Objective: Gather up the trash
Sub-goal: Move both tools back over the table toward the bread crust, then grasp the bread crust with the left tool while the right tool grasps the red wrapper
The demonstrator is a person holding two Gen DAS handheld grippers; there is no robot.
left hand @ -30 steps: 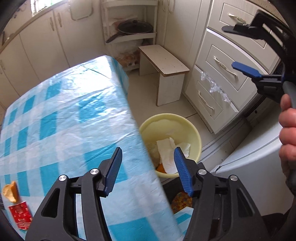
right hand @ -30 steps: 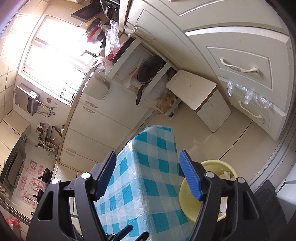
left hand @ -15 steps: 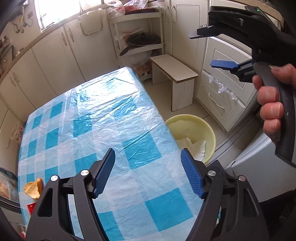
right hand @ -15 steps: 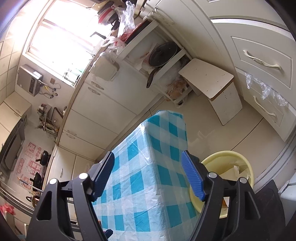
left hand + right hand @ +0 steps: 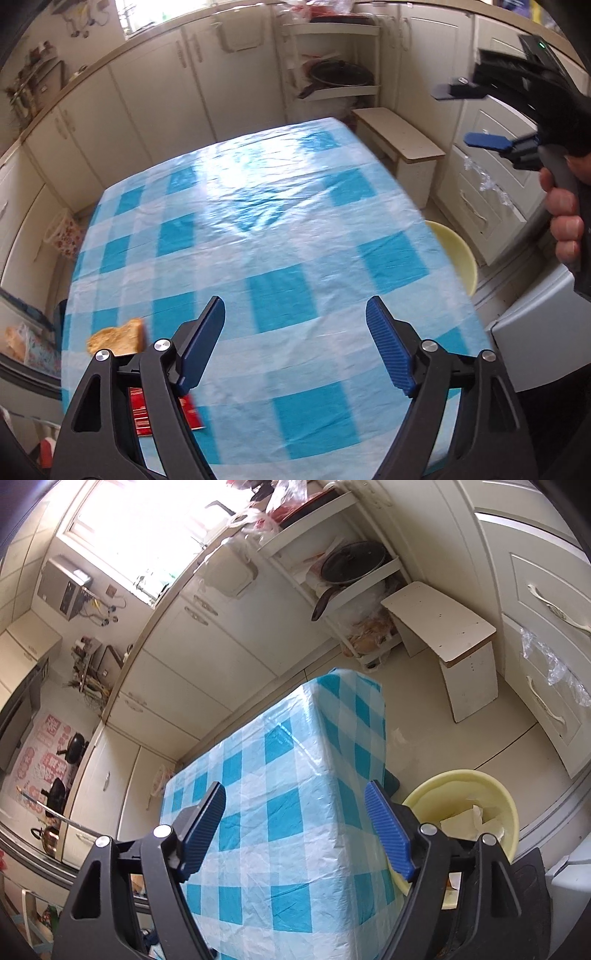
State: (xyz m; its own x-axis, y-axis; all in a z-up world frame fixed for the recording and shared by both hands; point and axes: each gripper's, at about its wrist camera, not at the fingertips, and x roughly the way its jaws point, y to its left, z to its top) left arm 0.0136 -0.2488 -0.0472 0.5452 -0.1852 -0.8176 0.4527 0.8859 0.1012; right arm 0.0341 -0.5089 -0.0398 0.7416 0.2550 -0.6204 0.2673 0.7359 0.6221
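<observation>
Left gripper [image 5: 295, 347], jaws spread and empty, was nearer the trash: bread slice [image 5: 117, 336] and, probably, a red wrapper [image 5: 162, 413] lay lower left of frame beside its left finger on the table [image 5: 280, 229]; right gripper [image 5: 295, 827], likewise released, hung near the yellow bin [image 5: 461, 786].

Blue-and-white checked plastic table cover [image 5: 280, 236]: glossy, wrinkled, glare patches. Pale yellow plastic basin [image 5: 476, 794]: smooth, slight sheen; crumpled white paper [image 5: 467, 821] inside, matt. Toasted bread piece [image 5: 117, 336]: rough, dry crust. Flat red wrapper [image 5: 142, 411]: shiny, probably foil or plastic, half hidden. Left gripper [image 5: 295, 352]: matt black plastic arms, ribbed blue pads [image 5: 388, 356], metal screws.
</observation>
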